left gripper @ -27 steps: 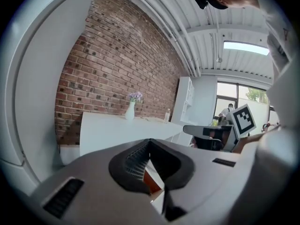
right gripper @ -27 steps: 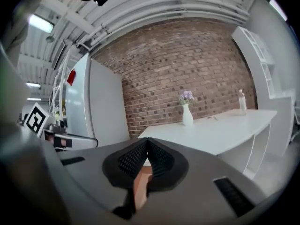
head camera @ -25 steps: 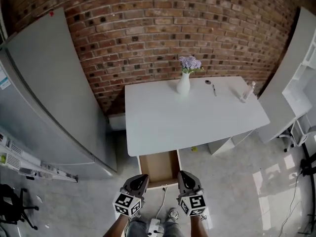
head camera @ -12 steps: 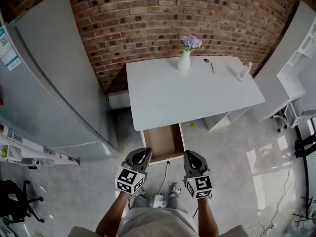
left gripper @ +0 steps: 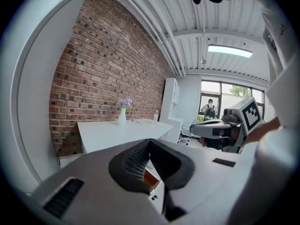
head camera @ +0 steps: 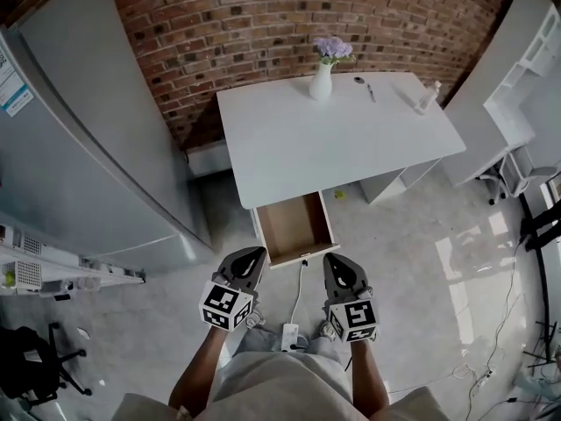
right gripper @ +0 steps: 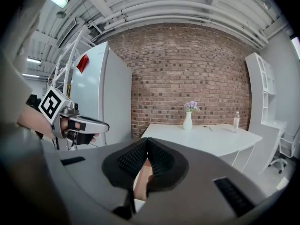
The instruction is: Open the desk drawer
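smooth white desk (head camera: 333,139), boxy wooden drawer (head camera: 294,226) open, left tool (head camera: 253,253) and right tool (head camera: 333,259) closed, empty

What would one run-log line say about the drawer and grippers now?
drawer: pulled out, inside looks empty | left gripper: shut, empty, apart from drawer | right gripper: shut, empty, apart from drawer

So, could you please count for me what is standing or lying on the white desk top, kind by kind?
Vase with purple flowers: 1
Clear bottle: 1
Thin pen-like stick: 1
Small dark round thing, too small to name: 1
Total: 4
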A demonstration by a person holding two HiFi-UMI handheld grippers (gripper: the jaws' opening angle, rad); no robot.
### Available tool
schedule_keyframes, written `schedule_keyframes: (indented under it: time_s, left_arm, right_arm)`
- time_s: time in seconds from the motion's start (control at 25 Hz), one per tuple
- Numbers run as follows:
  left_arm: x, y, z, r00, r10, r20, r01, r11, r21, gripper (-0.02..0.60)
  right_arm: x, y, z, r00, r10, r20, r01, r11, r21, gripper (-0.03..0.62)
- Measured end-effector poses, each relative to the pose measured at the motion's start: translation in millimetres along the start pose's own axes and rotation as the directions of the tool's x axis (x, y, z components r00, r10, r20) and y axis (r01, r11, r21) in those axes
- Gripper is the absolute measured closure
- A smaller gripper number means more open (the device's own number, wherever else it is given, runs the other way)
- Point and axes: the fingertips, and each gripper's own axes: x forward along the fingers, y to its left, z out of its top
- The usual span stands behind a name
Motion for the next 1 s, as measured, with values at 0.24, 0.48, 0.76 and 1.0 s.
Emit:
schedule_keyframes:
  time_s: [0.24,0.48,0.76,1.0]
  left_arm:
    - [1,-42,-3,0.997,0.078,0.015,-0.078,0.997,-0.026,0.571]
    - [14,-113,-19,0.991,0.136,-0.002,-0.136,0.99,-0.033,0.571]
    - [8,-169,-23,0.983,0.184,0.009,-0.184,0.983,-0.016,0.571]
    - [-3,-183,-20,0.974,0.223,0.032,-0.223,0.975,-0.015,0.571]
  right_arm:
    - [-25,-17,-3,0.996,0.089,0.029,-0.088,0.996,-0.031,0.577]
    - [-71,-41,-12,0.986,0.16,0.045,-0.156,0.985,-0.078,0.577]
    - [-110,-48,-20,0.973,0.217,0.073,-0.212,0.975,-0.07,0.577]
    - [-127,-43,-16,0.966,0.238,0.102,-0.231,0.97,-0.071,0.577]
